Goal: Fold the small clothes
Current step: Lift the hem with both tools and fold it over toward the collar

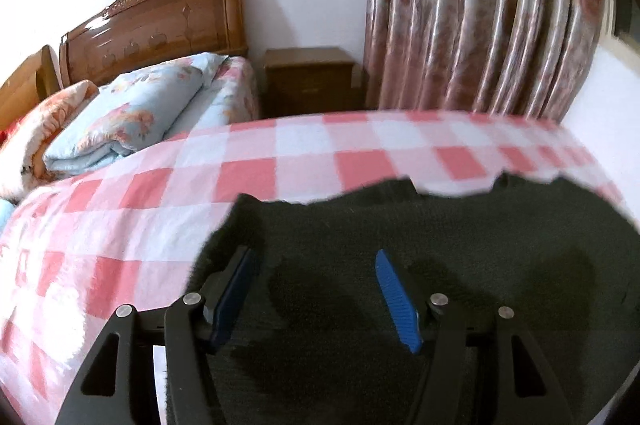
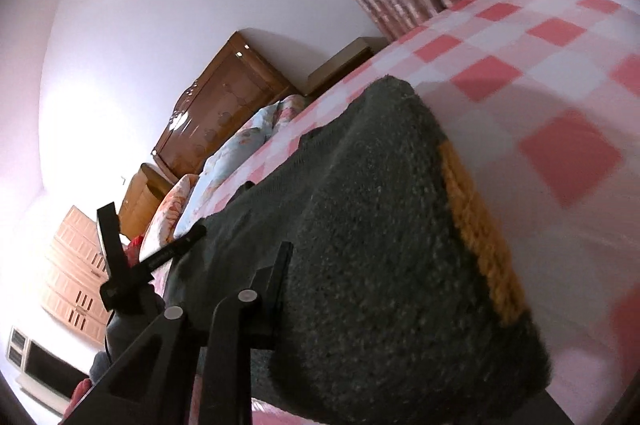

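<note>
- The sweater (image 1: 460, 265), dark green-grey knit, lies on the checked sheet (image 1: 200, 185) of the bed; a mustard band (image 2: 480, 233) runs along one edge in the right wrist view.
- The left gripper (image 1: 316, 289) hangs just over the sweater's left part. Its blue pads (image 1: 396, 297) stand well apart with only flat knit showing below them; nothing is gripped.
- The right gripper (image 2: 276, 289) is closed. Only the left finger shows; the rest is buried under a raised fold of knit that drapes over it, so I judge it has the cloth pinched, though the pads themselves are hidden.
- In the left wrist view the sweater spreads across the picture, left to right, its ragged far edge (image 1: 420, 185) facing the curtain (image 1: 480, 25). I take that spread to be its long axis, but the near part is cut off by the frame, so this is uncertain.
- In the right wrist view the lifted fold runs away from the gripper toward the headboard (image 2: 216, 105), with the mustard band on the right flank.
- Key relation: the right gripper is already in the cloth, while the left one is over it but not on it. The left gripper's own shadow (image 1: 304, 289) sits directly beneath, which suggests it is close above the knit.
- Which way neck or hem points I cannot tell.
- Next, by my reading, the left gripper must drop and close on its edge so both ends lift together.
</note>
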Available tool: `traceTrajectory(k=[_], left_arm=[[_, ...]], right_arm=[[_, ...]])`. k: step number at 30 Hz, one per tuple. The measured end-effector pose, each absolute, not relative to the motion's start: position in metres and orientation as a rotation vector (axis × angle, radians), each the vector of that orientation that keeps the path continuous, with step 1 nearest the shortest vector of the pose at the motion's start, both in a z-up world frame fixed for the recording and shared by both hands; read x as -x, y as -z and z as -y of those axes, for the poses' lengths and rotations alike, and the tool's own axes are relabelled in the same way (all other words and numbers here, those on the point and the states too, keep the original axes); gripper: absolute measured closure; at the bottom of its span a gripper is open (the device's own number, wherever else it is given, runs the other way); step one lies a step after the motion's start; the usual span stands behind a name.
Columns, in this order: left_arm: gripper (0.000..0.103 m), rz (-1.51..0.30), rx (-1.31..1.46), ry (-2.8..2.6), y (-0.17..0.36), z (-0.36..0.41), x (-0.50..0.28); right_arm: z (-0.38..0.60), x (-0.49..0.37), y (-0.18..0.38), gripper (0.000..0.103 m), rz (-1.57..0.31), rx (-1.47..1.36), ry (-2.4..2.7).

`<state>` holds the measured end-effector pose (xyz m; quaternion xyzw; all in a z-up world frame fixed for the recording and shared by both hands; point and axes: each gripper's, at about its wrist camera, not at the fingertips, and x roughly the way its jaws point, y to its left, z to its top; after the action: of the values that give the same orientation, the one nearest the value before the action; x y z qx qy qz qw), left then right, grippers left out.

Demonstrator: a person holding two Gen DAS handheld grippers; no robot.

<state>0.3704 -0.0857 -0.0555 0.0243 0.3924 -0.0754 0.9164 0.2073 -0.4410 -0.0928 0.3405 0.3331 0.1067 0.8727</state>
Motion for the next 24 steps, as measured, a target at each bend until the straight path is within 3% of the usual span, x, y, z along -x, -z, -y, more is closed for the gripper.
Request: traceTrajectory(k=[9,13,16,24], left_arm=[[0.039,-0.721,-0.169,0.333,0.018,0.195,-0.301],[0.039,-0.803,-0.348,0.296,0.048,0.234,-0.285],[0.034,-0.795,-0.323,0.284,0.068,0.227,-0.283],[0.034,-0.784,-0.299,0.285,0.068,0.215,-0.261]], right_arm=[[0.487,-0.171,0.089,0.103,-0.659,-0.704,-0.106],[0.482,-0.176,0.086,0.103,-0.651,-0.69,-0.104],[0.485,-0.176,0.092,0.103,-0.655,-0.711,-0.11],[0.488,-0.172,0.095,0.103,-0.661,-0.715,-0.112]])
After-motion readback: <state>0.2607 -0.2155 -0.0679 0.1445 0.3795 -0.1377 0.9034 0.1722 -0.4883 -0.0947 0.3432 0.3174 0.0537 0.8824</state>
